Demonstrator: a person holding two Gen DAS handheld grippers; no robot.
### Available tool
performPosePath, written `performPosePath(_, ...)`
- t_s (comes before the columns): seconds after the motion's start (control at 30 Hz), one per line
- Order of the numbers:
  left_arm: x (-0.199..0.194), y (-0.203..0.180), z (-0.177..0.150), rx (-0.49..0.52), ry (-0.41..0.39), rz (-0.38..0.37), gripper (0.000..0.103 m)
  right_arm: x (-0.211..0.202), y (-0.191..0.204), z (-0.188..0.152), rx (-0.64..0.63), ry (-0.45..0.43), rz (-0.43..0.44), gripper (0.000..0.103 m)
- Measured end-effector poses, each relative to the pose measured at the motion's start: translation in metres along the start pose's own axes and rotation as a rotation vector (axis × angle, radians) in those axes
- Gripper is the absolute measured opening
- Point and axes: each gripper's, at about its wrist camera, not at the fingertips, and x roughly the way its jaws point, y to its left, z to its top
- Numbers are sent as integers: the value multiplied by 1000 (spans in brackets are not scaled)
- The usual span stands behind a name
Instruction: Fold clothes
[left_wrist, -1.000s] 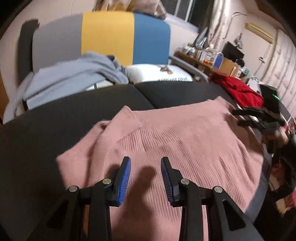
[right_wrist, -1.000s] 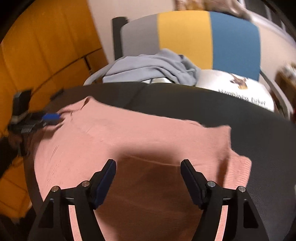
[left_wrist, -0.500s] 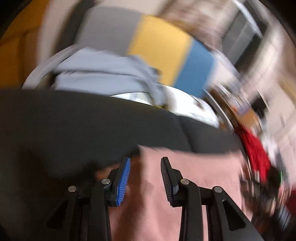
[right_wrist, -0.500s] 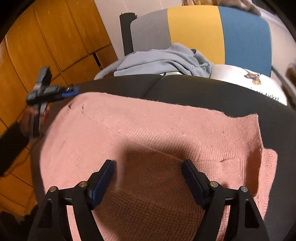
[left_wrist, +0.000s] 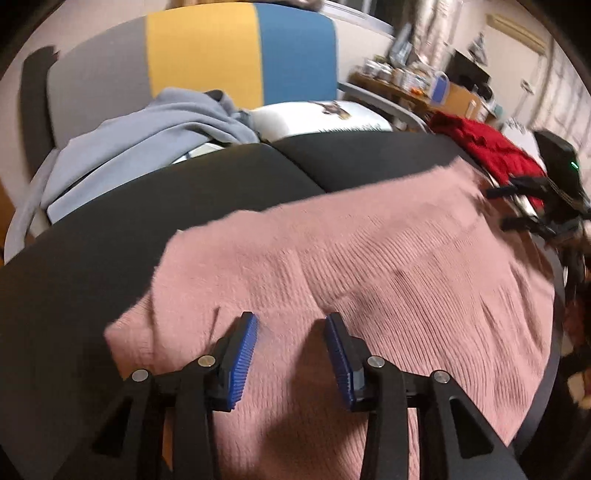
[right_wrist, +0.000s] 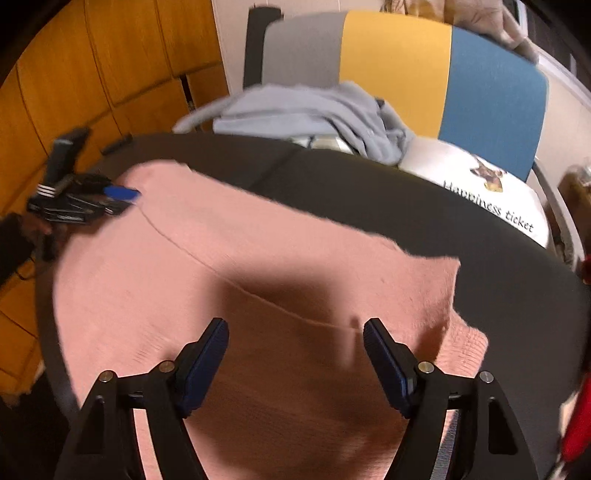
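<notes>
- The dark round bench (left_wrist: 92, 266) is filling most of what I am looking at, and it is carrying the clothes.
- A pink knitted sweater (left_wrist: 388, 266) is lying spread flat over the near half of the bench, its far edge running across the dark top and one folded corner sticking out at the bench's left in the left wrist view.
- Beyond the bench a chair (right_wrist: 391, 70) with a grey, yellow and blue back is standing, and a pale grey garment (left_wrist: 147, 129) is lying heaped on its seat.
- Beside that heap a white cushion (right_wrist: 476, 188) with a printed picture and lettering is resting on the same seat.
- A red garment (left_wrist: 491, 151) is lying at the far right rim of the bench, just past the sweater's edge.
- The left tongs (left_wrist: 291, 350) are hanging over the sweater's near left part, pointing down at it; the blue pads are standing apart and are opening, with only flat knit showing below the gap and nothing gripped.
- The right tongs (right_wrist: 295, 354) are hanging over the sweater's near right part, casting a dark shadow on it; they are standing wider than the left pair and are closing, again with nothing pinched between the pads.
- Whether either pair is touching the knit I cannot tell.
</notes>
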Motion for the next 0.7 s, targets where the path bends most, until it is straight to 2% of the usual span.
performPosePath(0.03,-1,0,1,-1,-3,6,21,5,-1,-1,-8,23,-16,54)
performPosePath(0.07,-3,0,1,-4,-12,11,2,7,-1,-2,-5,32,-20,35)
performPosePath(0.1,-6,1,0,-10,-27,16,2,8,0,-2,-5,35,-28,23)
performPosePath(0.17,-14,3,-2,-28,-61,27,2,2,7,-3,-15,18,-58,11)
performPosePath(0.33,-31,9,-8,-82,-133,40,2,-17,13,-7,-7,-46,-109,10)
performPosePath(0.47,-37,12,-8,-114,-177,48,2,-15,11,-6,18,-40,-116,6)
performPosePath(0.57,-43,16,0,-152,-238,65,2,-19,11,2,29,-79,-125,6)
performPosePath(0.7,-44,20,19,-187,-293,93,2,-22,7,18,55,-138,-179,3)
